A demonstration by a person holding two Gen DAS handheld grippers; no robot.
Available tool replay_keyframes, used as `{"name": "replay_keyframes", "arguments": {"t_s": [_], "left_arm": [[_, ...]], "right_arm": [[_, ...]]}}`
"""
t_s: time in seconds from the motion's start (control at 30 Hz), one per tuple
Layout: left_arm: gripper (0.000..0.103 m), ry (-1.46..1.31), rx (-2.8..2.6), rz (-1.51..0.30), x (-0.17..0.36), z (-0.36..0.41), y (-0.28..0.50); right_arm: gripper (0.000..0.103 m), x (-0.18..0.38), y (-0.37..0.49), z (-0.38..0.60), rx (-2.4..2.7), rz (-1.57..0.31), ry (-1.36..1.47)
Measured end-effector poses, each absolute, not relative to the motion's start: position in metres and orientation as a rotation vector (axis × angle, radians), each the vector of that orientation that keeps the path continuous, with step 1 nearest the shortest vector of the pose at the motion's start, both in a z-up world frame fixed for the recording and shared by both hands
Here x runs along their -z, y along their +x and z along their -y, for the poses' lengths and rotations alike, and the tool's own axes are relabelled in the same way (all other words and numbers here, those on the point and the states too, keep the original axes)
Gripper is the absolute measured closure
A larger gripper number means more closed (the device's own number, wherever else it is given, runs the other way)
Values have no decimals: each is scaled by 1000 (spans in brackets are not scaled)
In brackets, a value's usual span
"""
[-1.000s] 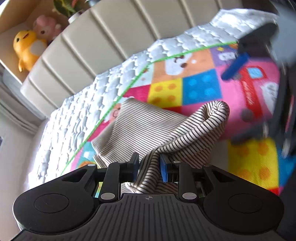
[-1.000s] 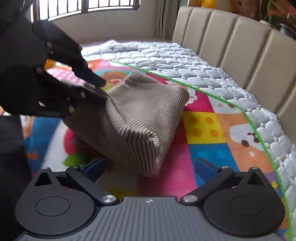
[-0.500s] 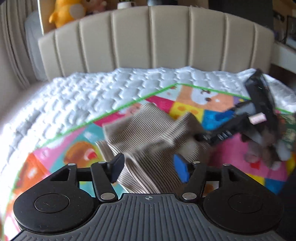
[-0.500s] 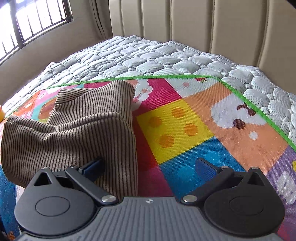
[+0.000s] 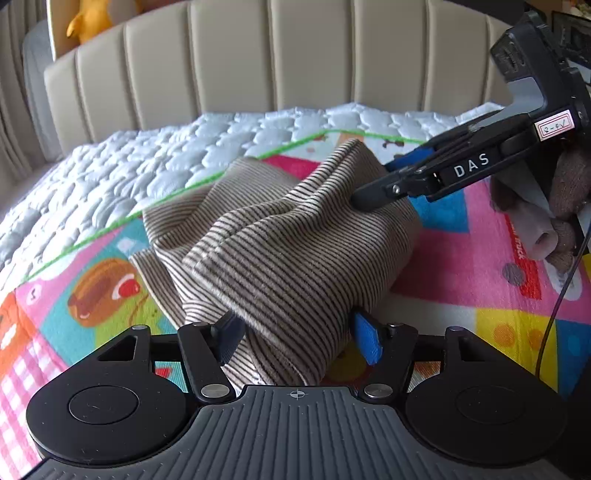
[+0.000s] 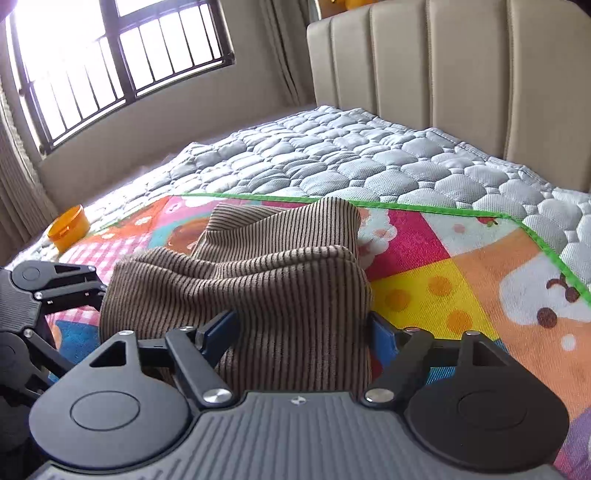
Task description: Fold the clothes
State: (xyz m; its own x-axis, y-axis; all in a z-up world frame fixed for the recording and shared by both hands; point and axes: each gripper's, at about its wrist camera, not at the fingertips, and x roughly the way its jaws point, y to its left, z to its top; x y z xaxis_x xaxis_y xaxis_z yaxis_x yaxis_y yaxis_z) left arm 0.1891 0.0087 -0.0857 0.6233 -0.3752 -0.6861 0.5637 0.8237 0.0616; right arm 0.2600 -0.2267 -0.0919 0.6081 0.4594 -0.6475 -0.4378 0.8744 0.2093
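Observation:
A brown striped garment (image 5: 295,251) lies bunched in a loose fold on the colourful play mat (image 5: 480,266). My left gripper (image 5: 299,336) is open, its fingers either side of the garment's near edge. My right gripper (image 6: 303,332) is also open, straddling the other end of the garment (image 6: 280,280). In the left wrist view the right gripper (image 5: 391,181) reaches in from the right, its fingers against the cloth. In the right wrist view the left gripper (image 6: 88,288) shows at the left edge beside the garment.
The mat lies on a quilted white mattress (image 6: 332,162) with a beige padded headboard (image 5: 295,66) behind. An orange round container (image 6: 68,227) sits near the mattress's far corner below a barred window (image 6: 110,62). A yellow plush toy (image 5: 88,18) sits above the headboard.
My left gripper let go of the striped cloth and opened, then dropped to the garment's edge. My right gripper stayed open and moved in so the garment lies between its fingers.

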Motion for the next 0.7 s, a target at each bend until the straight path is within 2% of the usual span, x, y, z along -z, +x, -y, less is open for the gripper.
{"name": "replay_keyframes", "arguments": {"t_s": [0.13,0.3,0.37,0.4,0.47,0.5,0.7], "left_arm": [[18,257,541,-702,94,-16,194],[9,175,568,-765,96,-36,204],[9,152,576,-761,97,-39,207],[14,146,588,-761,98,-36,207],[38,114,638,-810,98,-29,207],[53,95,665,-838,99,-25,207],[67,-20,634,-991,97,-21,206]], "right_arm": [[23,102,273,223,-580,-789,75],[23,107,281,222,-619,-810,113],[29,105,281,220,-625,-806,116],[32,104,281,218,-627,-809,120],[36,102,278,215,-612,-817,117],[38,101,277,214,-603,-824,112],[61,79,242,215,-602,-846,37]]}}
